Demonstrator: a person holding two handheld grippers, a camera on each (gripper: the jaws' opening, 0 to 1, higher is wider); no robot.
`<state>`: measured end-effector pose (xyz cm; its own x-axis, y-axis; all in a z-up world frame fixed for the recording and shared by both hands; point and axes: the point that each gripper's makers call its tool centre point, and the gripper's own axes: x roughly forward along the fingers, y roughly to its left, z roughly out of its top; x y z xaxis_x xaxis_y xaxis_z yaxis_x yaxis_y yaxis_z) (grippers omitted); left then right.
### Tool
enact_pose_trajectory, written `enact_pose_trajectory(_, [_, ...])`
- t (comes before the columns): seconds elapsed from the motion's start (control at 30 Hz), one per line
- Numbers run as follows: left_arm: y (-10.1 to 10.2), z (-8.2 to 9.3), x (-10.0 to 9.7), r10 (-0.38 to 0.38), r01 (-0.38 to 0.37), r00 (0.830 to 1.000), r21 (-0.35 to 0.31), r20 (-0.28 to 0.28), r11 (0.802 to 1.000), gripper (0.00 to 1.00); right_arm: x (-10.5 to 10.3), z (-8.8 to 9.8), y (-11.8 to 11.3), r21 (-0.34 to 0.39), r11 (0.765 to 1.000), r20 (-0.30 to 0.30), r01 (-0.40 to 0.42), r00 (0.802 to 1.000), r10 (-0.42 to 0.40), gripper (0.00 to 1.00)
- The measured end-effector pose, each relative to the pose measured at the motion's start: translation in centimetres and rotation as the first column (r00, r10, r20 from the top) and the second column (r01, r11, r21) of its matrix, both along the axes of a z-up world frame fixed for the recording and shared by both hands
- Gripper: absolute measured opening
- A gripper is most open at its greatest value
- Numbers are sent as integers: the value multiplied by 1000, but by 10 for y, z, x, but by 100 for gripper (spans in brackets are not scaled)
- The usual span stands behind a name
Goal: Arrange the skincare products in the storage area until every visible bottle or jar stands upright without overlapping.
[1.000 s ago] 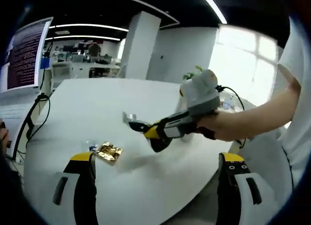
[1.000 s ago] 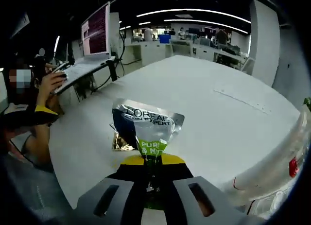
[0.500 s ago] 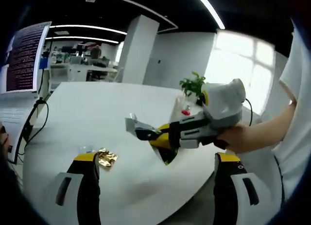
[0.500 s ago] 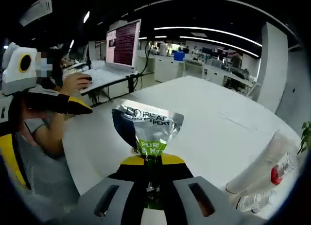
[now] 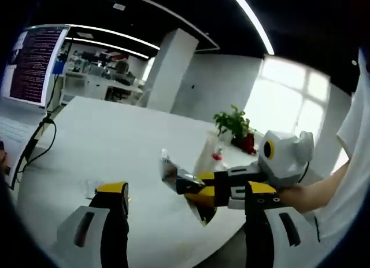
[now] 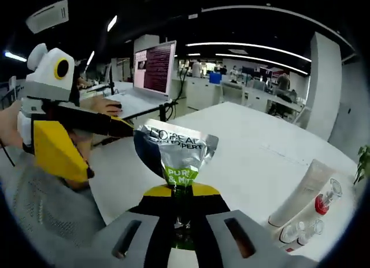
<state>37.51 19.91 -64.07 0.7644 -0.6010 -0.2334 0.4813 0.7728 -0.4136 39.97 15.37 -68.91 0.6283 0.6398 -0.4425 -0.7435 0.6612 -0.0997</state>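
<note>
Right gripper (image 6: 182, 221): jaws clamped on the foot of a silver L'Oréal sachet (image 6: 176, 152), held aloft off the white table (image 6: 248, 146)
Left gripper (image 5: 182, 221): jaws wide apart, nothing between them; its yellow-tipped jaw pokes close beside the sachet's upper edge in the right gripper view
Stored items: white tube (image 6: 302, 190) and red-capped vial (image 6: 322, 202) lie together near the table's far side, by a potted plant (image 5: 233, 122)
Handling: sachet is limp; likely needs propping against the tube to stand
Room: broad bare tabletop between; rounded near edge drops close below both grippers
</note>
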Motion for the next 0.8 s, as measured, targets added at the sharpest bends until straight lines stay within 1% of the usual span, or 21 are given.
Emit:
enact_pose_trajectory(0.1, [-4, 0, 3, 6, -7, 1000, -52, -22, 999, 66, -6, 3, 2, 8, 1000, 8, -12, 1000, 12, 8])
enact_pose_trajectory(0.2, [-4, 1, 3, 16, -18, 999, -71, -30, 997, 56, -14, 8, 6, -1, 999, 38, -35, 999, 35, 8])
enact_pose_trajectory(0.3, [0, 1, 4, 40, -41, 999, -51, -26, 998, 45, -18, 10, 10, -3, 999, 53, -48, 997, 49, 8])
enact_pose_trajectory(0.33, [6, 1, 6, 84, -85, 996, -43, -23, 995, 41, -21, 10, 12, -6, 998, 61, -56, 997, 56, 8])
enact_pose_trajectory(0.43, [9, 0, 5, 111, -111, 994, -40, -24, 993, 26, -23, 11, 16, -16, 998, 68, -65, 996, 65, 8])
enact_pose_trajectory(0.5, [12, -3, 4, 135, -135, 990, -18, -29, 991, 23, -24, 12, 17, -15, 998, 71, -65, 995, 66, 8])
enact_pose_trajectory(0.53, [12, -5, 3, 133, -134, 990, -15, -38, 991, 22, -24, 14, 18, -9, 998, 74, -65, 995, 66, 8])
enact_pose_trajectory(0.63, [12, -2, 3, 159, -159, 987, -16, -27, 987, 20, -24, 17, 20, -13, 998, 77, -56, 995, 57, 8])
enact_pose_trajectory(0.67, [12, -1, 3, 169, -169, 985, -14, -26, 985, 20, -24, 18, 20, -11, 998, 73, -54, 996, 55, 8])
enact_pose_trajectory(0.73, [14, 1, 4, 183, -183, 983, -14, -19, 983, 19, -26, 18, 21, 20, 999, 42, -34, 999, 33, 8])
enact_pose_trajectory(0.8, [13, 5, 3, 195, -195, 981, -16, -15, 981, 16, -27, 19, 22, 29, 999, 27, -22, 999, 21, 9])
